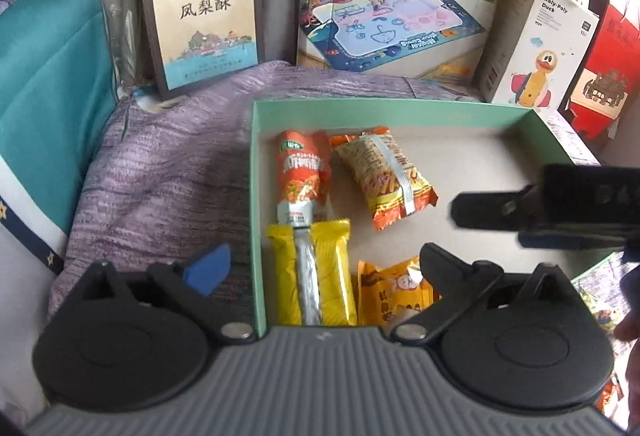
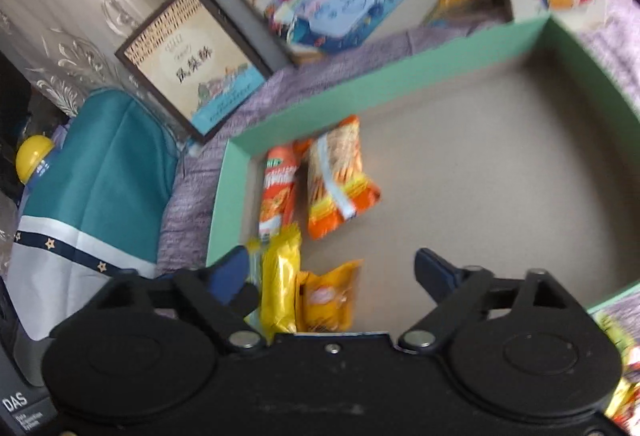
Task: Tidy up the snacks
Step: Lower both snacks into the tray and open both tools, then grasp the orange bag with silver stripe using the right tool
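A shallow box with mint-green walls (image 1: pixel 256 155) and a grey floor lies on a purple cover. Along its left side lie an orange-red tube pack (image 1: pixel 304 171), an orange pack of stick snacks (image 1: pixel 384 175), a yellow pack (image 1: pixel 312 276) and a small orange-yellow pack (image 1: pixel 392 292). My left gripper (image 1: pixel 320 264) hangs open above the yellow pack, gripping nothing. My right gripper (image 1: pixel 492 224) reaches in from the right over the box floor. In the right wrist view, the right gripper (image 2: pixel 330 268) stands open above the yellow pack (image 2: pixel 280 284) and small orange pack (image 2: pixel 328 296), apart from both.
Behind the box lean a pineapple-cake box (image 1: pixel 204 11), a play-mat box (image 1: pixel 392 19), a duck toy box (image 1: pixel 544 47) and a red box (image 1: pixel 608 67). A teal cushion (image 1: pixel 48 95) is at the left. More snack packs (image 2: pixel 624 376) lie outside at the right.
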Tool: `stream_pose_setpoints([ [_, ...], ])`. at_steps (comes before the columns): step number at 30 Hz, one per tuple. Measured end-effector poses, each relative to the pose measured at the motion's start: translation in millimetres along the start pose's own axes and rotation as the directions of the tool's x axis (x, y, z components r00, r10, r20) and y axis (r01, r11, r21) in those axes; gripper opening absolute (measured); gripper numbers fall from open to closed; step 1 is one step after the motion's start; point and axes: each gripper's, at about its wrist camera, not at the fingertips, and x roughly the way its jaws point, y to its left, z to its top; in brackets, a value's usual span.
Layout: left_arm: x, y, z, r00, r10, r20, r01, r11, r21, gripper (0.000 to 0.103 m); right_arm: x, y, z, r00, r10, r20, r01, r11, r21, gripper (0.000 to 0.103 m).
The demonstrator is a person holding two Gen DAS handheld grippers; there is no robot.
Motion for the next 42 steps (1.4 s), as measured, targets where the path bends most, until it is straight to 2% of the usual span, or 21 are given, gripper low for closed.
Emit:
stream_pose_setpoints([
  [3, -4.6, 4.0, -2.0, 1.0, 0.001, -0.017, -0.002, 0.999, -0.037, 0.103, -12.9, -5.9, -2.9, 1.0, -0.011, 0.021, 0.01, 1.0, 0.016, 0.103],
  [8, -17.2, 2.8, -11.6, 0.999, -0.01, -0.032, 0.008, 0.998, -0.056, 0.103, -34.6, -14.1, -14.1, 0.999, -0.024, 0.029, 0.023, 0.999, 0.029, 0.103],
  [12, -27.8, -7.9, -23.5, 0.999, -0.009, -0.034, 0.008, 1.0, -0.029, 0.103, -54.8, -22.5, -26.7, 0.999, -0.034, 0.041, 0.032, 0.999, 0.04, 0.103],
  [20, -39.8, -46.9, -55.8, 0.996, -0.063, -0.069, 0.065, 0.997, 0.037, 0.103, -90.2, -50.5, -61.0, 0.996, -0.086, 0.035, 0.084, 0.994, 0.075, 0.103],
  [27, -48.4, -88.6, -83.2, 0.989, -0.109, -0.096, 0.122, 0.983, 0.136, 0.103, -125.3, -100.1, -103.8, 0.988, -0.154, 0.027, 0.146, 0.971, 0.189, 0.103],
  [34, -51.6, -104.1, -105.9, 0.983, -0.133, -0.127, 0.152, 0.977, 0.149, 0.103, -138.8, -138.8, -153.3, 0.978, -0.204, -0.031, 0.204, 0.93, 0.307, 0.103],
  [35, -51.7, -104.5, -108.2, 0.983, -0.133, -0.13, 0.152, 0.977, 0.147, 0.103, -138.2, -143.1, -159.1, 0.978, -0.206, -0.041, 0.208, 0.921, 0.329, 0.102],
  [38, -52.1, -103.0, -112.6, 0.983, -0.127, -0.134, 0.146, 0.979, 0.144, 0.103, -134.4, -149.3, -171.7, 0.975, -0.213, -0.055, 0.219, 0.908, 0.358, 0.087],
  [42, -52.9, -99.2, -111.9, 0.984, -0.121, -0.132, 0.139, 0.98, 0.139, 0.103, -121.1, -142.6, -180.2, 0.965, -0.253, -0.076, 0.263, 0.905, 0.334, 0.075],
])
